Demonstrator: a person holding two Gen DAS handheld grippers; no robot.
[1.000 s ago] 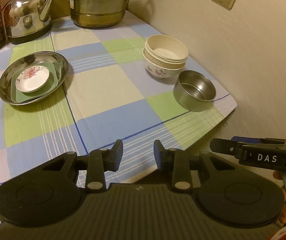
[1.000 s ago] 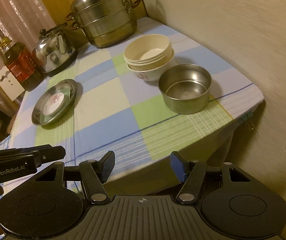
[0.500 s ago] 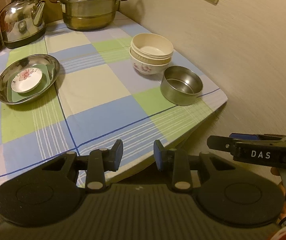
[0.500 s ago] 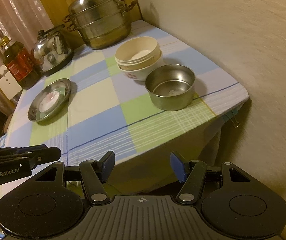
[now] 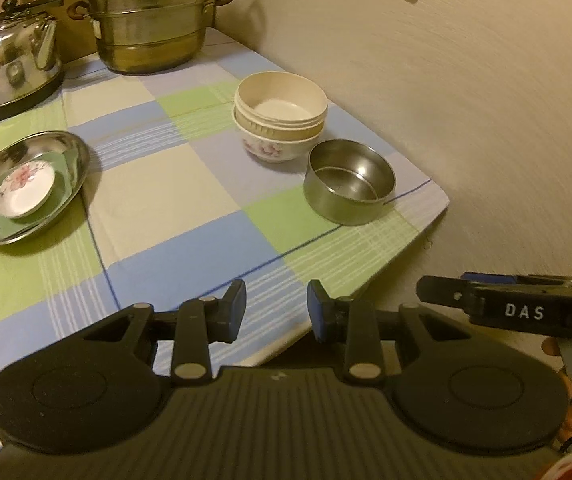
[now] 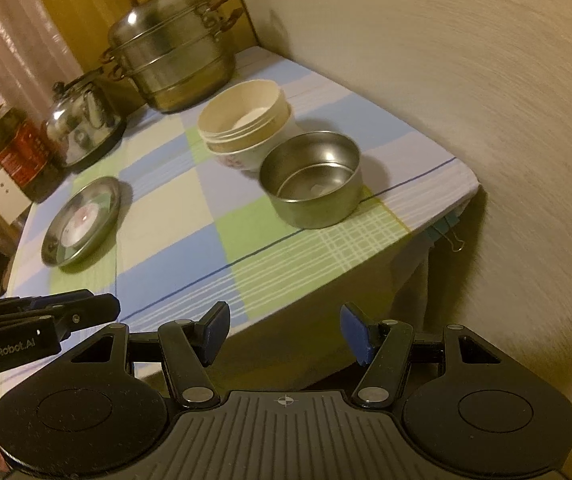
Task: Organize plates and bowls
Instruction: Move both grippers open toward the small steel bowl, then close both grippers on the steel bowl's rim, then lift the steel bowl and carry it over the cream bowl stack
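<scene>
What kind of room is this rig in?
Most likely a home kitchen or dining corner: a table with a checked tablecloth stands against a wall, carrying a stacked steamer pot, a kettle, stacked bowls and a bottle that may hold cooking oil.

Steel bowl [image 5: 349, 182] upright, empty; stacked cream bowls [image 5: 279, 118] just beside at 11 o'clock; steel plate [image 5: 25, 186] holding floral saucer [image 5: 25, 194], at 9 o'clock.

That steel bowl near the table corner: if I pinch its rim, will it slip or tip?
The steel bowl looks polished and thin-walled, so it is probably light but slick between the pads. Its flat base and straight sides suggest it won't roll; pushed, it would likely slide on the checked tablecloth, perhaps towards the nearby edge.
</scene>
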